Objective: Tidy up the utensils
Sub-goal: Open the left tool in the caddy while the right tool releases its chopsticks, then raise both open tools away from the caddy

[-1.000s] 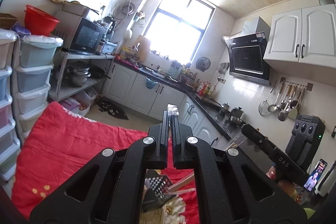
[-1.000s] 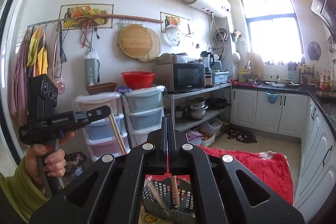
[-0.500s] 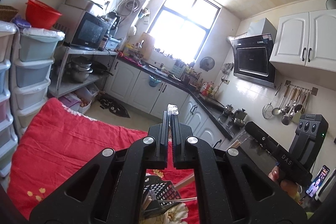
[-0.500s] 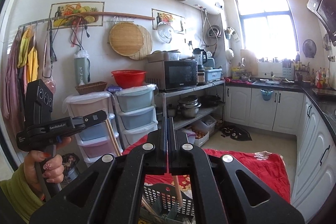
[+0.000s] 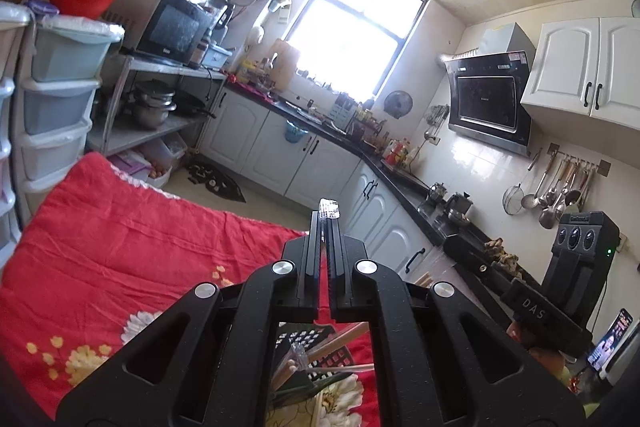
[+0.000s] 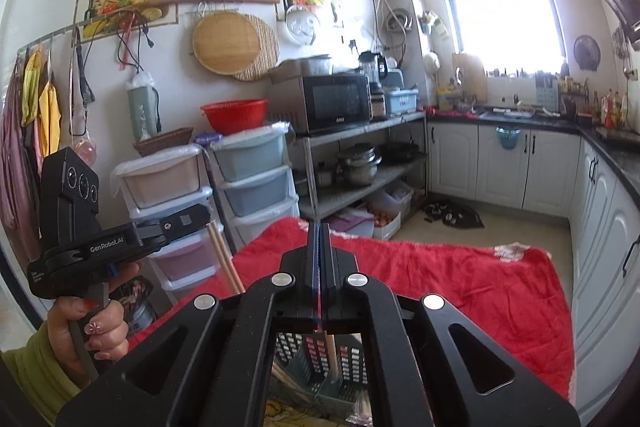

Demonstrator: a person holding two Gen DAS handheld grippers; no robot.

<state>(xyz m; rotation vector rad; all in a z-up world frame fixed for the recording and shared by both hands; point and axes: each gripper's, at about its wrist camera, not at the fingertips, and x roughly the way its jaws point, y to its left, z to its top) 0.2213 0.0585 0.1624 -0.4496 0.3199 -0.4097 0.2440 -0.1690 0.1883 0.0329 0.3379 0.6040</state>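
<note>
Close in, both grippers are clenched. The left gripper (image 5: pixel 325 223) pinches a clear plastic wrapper (image 5: pixel 329 207) at its fingertips, and from the side two wooden chopsticks (image 6: pixel 225 259) hang down out of it. The right gripper (image 6: pixel 319 247) shows no gap; whether anything sits between its pads I cannot tell. Directly beneath both tools sits the dark perforated utensil basket (image 6: pixel 320 359), chopsticks standing in it, on the red flowered cloth (image 5: pixel 120 247). The left gripper's body reads "GenRobot.AI"; the right one's reads "DAS". A hand (image 6: pixel 90 327) with painted nails grips the left handle. Farther off stands a microwave (image 6: pixel 324 103).
</note>
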